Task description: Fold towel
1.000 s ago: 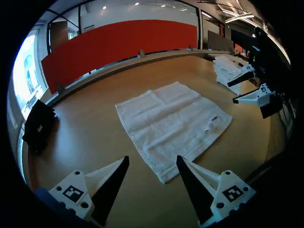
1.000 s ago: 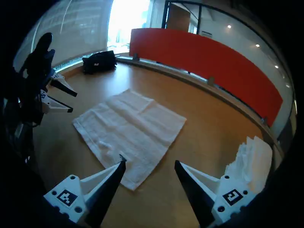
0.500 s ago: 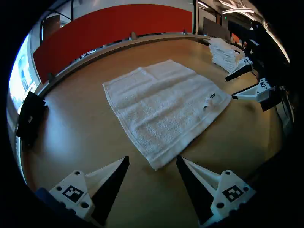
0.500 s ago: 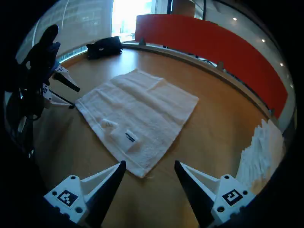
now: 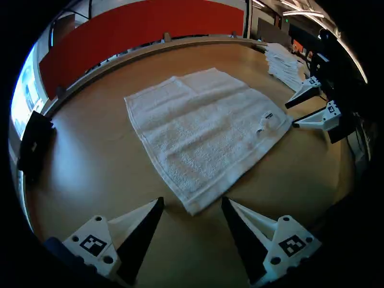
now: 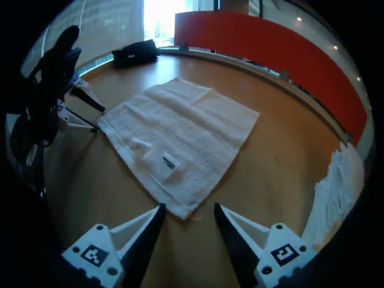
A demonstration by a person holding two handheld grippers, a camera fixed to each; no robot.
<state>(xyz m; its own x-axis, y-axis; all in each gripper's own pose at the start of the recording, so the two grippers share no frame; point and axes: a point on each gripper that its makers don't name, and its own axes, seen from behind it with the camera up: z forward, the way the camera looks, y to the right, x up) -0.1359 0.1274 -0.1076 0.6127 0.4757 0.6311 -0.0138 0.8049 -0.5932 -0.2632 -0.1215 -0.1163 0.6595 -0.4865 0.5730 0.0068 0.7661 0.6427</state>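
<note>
A white towel (image 5: pixel 206 125) lies spread flat on the wooden table (image 5: pixel 96 158), two small labels near one edge. My left gripper (image 5: pixel 192 200) is open, low over the table, with the towel's near corner between its fingertips but not pinched. In the right gripper view the same towel (image 6: pixel 192 120) shows its labels (image 6: pixel 168 163) face up. My right gripper (image 6: pixel 189 207) is open too, its tips on either side of another corner. Each gripper appears at the other's side: the right gripper (image 5: pixel 312 108) and the left gripper (image 6: pixel 81 108), both at towel corners.
A stack of folded white towels (image 5: pixel 283 65) (image 6: pixel 336 197) sits at the table's far end. A black bag (image 5: pixel 33 144) (image 6: pixel 135 50) rests by the window edge. A red partition (image 5: pixel 144 33) runs behind the table's raised rim.
Both grippers have come lower and closer to the towel, so its corners now sit between the fingertips. The right gripper's fingers have narrowed a little.
</note>
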